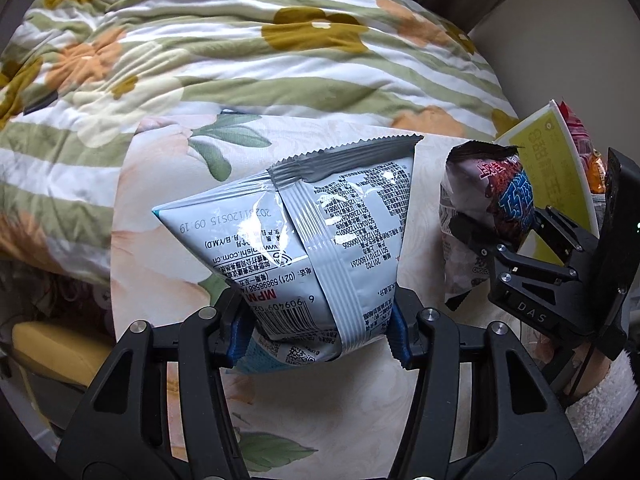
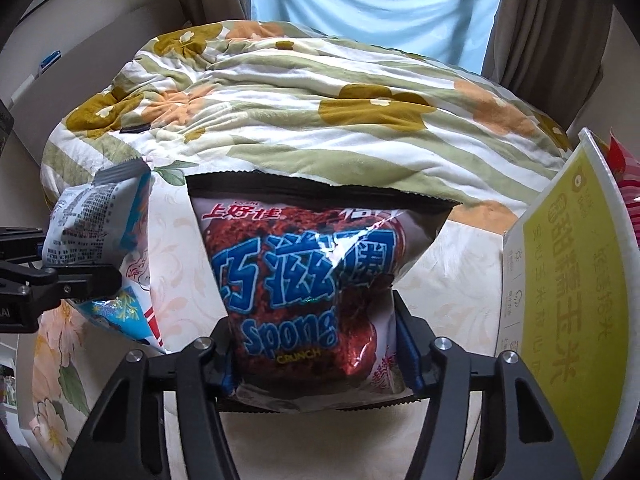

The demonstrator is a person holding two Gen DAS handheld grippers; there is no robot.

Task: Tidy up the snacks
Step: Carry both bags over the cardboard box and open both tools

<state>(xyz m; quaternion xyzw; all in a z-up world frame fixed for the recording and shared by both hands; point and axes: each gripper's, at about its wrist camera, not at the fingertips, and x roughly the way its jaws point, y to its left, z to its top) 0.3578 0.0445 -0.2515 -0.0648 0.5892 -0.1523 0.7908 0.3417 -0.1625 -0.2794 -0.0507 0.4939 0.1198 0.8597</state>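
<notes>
My left gripper (image 1: 320,332) is shut on a silver-grey snack bag (image 1: 320,240), printed back side up, held above the floral bed sheet (image 1: 160,240). The same bag shows at the left of the right wrist view (image 2: 100,232), with the left gripper (image 2: 80,280) on it. My right gripper (image 2: 316,352) is shut on a red and white snack bag with blue lettering (image 2: 312,272). In the left wrist view that bag (image 1: 488,216) and the right gripper (image 1: 500,236) are at the right. A yellow and white box (image 2: 568,300) stands at the far right with red snack packs (image 2: 624,168) behind it.
A thick green-striped floral quilt (image 2: 304,120) is piled at the back of the bed. Curtains (image 2: 552,32) and a light window (image 2: 368,0) are behind it. A yellow cushion (image 1: 56,352) lies low at the left of the left wrist view.
</notes>
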